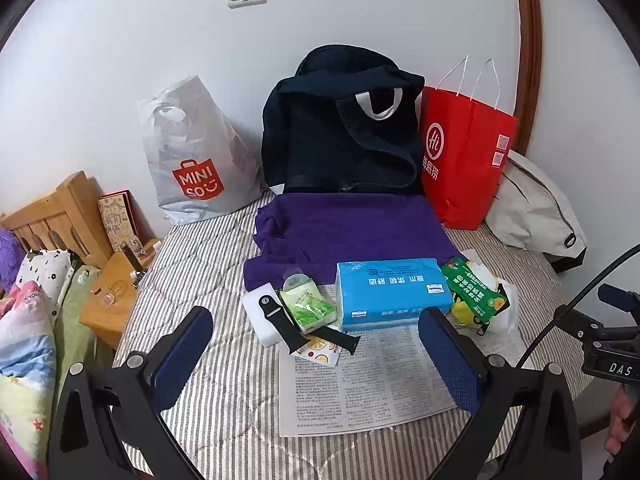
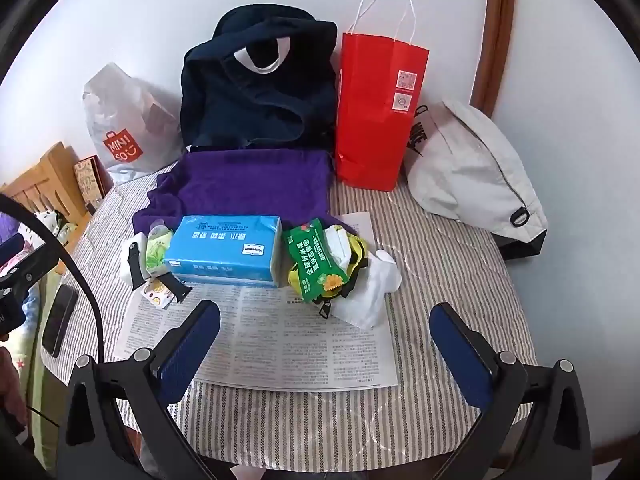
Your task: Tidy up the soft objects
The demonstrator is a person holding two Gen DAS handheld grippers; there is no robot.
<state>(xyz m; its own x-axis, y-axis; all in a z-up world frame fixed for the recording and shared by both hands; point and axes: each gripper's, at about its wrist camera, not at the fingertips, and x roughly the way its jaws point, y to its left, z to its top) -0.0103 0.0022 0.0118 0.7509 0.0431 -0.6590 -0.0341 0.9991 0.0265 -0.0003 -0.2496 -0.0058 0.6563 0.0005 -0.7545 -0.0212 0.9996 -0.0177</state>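
Observation:
A folded purple towel [image 1: 348,228] [image 2: 248,184] lies on the striped table cover in front of a dark navy cloth bag [image 1: 344,132] [image 2: 256,84]. Before the towel sit a blue tissue pack [image 1: 390,294] [image 2: 224,250], a small green tissue packet [image 1: 308,308] [image 2: 158,254], a black watch strap [image 1: 298,330] [image 2: 176,282], a green snack bag [image 1: 474,288] [image 2: 316,262] and a white sock [image 2: 378,284]. My left gripper [image 1: 316,324] hovers open above the newspaper [image 1: 368,380], short of the tissue pack. My right gripper [image 2: 324,320] is open too, nothing between its fingers.
A white Miniso plastic bag [image 1: 196,152] [image 2: 124,124], a red paper bag [image 1: 464,156] [image 2: 376,112] and a grey drawstring bag [image 1: 536,204] [image 2: 472,168] stand along the wall. A phone [image 2: 60,322] lies at the table's left edge. Wooden bedside furniture [image 1: 60,216] and bedding are left.

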